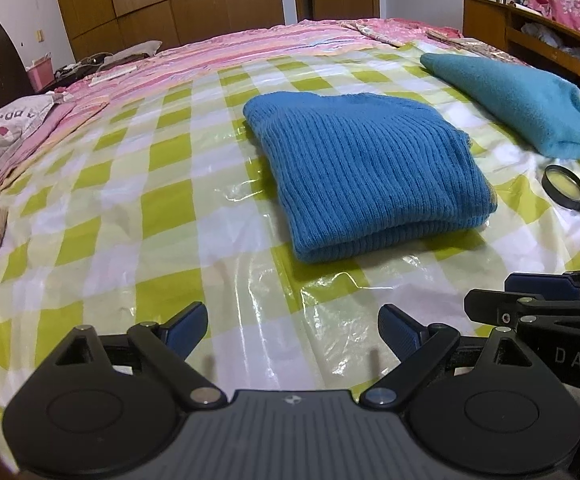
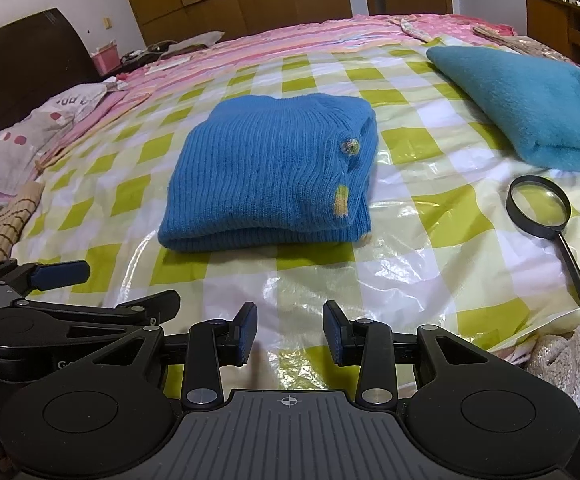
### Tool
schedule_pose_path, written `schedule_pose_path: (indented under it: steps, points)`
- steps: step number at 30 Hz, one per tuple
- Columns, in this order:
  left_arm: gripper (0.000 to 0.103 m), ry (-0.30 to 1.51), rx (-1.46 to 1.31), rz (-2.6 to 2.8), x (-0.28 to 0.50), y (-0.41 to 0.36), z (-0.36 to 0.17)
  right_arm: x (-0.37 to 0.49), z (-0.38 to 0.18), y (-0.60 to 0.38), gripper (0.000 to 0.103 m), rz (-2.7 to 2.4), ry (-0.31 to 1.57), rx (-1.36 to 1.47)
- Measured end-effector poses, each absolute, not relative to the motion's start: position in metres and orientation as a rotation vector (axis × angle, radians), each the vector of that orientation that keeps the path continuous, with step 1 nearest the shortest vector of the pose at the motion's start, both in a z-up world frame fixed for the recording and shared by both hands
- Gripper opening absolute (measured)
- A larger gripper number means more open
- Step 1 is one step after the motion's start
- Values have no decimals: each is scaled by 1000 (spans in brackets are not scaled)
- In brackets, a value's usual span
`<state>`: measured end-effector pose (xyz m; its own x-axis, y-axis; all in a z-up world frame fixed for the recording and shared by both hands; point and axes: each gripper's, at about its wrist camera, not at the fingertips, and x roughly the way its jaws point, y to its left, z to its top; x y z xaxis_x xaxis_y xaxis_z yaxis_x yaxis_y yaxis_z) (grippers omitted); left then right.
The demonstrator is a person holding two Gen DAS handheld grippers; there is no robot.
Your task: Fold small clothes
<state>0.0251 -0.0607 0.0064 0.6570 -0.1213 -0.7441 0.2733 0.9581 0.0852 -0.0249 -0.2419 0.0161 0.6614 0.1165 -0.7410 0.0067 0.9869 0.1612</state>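
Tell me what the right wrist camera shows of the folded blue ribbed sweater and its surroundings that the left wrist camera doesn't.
Only the right wrist view shows the sweater's small round button and yellow patch on its right edge, plus a fluffy white fabric at bottom right.

Only the left wrist view shows the sweater's plain side, with neither detail visible.

Both show the folded blue ribbed sweater, the folded teal fleece garment, the black-rimmed magnifying glass, the green-and-white checked plastic sheet, and both grippers open and empty: left gripper, right gripper.
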Motion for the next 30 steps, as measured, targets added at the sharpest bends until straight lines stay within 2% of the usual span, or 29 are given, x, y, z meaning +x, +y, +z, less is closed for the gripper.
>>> schedule_pose_path:
  steps: [30]
  points:
    - [96, 816, 192, -222, 18, -60, 6, -32, 15, -239, 36, 57, 843, 157]
